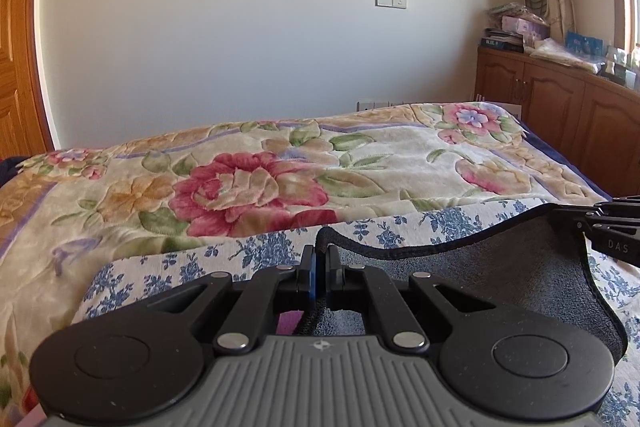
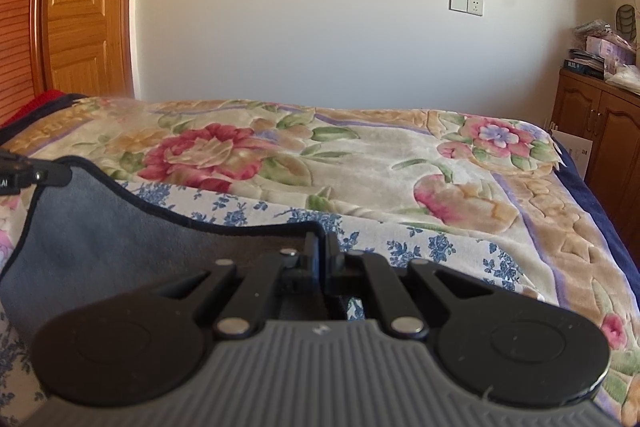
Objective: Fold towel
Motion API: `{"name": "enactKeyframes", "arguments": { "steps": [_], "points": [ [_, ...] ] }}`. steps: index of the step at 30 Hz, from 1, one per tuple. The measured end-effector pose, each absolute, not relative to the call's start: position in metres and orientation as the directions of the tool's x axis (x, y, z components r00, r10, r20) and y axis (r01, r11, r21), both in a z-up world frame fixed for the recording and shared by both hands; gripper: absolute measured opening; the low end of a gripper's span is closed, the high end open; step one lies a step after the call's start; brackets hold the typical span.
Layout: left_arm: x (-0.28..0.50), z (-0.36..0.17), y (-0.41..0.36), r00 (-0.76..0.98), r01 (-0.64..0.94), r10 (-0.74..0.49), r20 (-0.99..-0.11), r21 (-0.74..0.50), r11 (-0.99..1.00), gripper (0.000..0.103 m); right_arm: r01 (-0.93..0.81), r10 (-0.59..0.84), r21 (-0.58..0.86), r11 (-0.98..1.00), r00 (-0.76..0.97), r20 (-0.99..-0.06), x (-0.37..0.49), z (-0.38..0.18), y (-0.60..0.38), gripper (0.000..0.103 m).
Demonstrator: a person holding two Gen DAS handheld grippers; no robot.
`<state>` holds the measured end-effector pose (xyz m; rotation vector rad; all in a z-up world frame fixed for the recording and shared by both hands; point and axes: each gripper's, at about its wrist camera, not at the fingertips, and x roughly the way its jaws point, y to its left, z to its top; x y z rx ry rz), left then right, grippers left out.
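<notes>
At 12 o'clock in each wrist view your jaws are pinched nearly shut on the towel's [image 1: 500, 279] dark hem: left gripper [image 1: 319, 267] on one corner, right gripper [image 2: 322, 259] on the other. Holding both corners keeps the edge taut between them; it sags a little mid-span. Towel hangs raised over the blue-print cloth [image 1: 260, 251] on the bed [image 1: 360, 155], toward 3 o'clock from the left tool. My guess: you're set to carry the edge over for the fold.

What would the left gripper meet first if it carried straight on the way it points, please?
Probably nothing soon: the left gripper, shut on the grey towel, points across above the floral blanket toward the wall.
</notes>
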<state>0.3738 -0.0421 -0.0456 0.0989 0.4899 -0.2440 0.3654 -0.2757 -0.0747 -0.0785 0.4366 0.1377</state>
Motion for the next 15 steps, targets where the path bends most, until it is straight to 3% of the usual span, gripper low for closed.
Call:
{"name": "enactKeyframes", "arguments": {
  "steps": [15],
  "points": [
    [0.395,-0.071,-0.047,0.826,0.233,-0.167,-0.539,0.055,0.971,0.005,-0.150,0.104,-0.048,0.987,0.849,-0.518,0.386,-0.102,-0.279,0.003]
  ]
}}
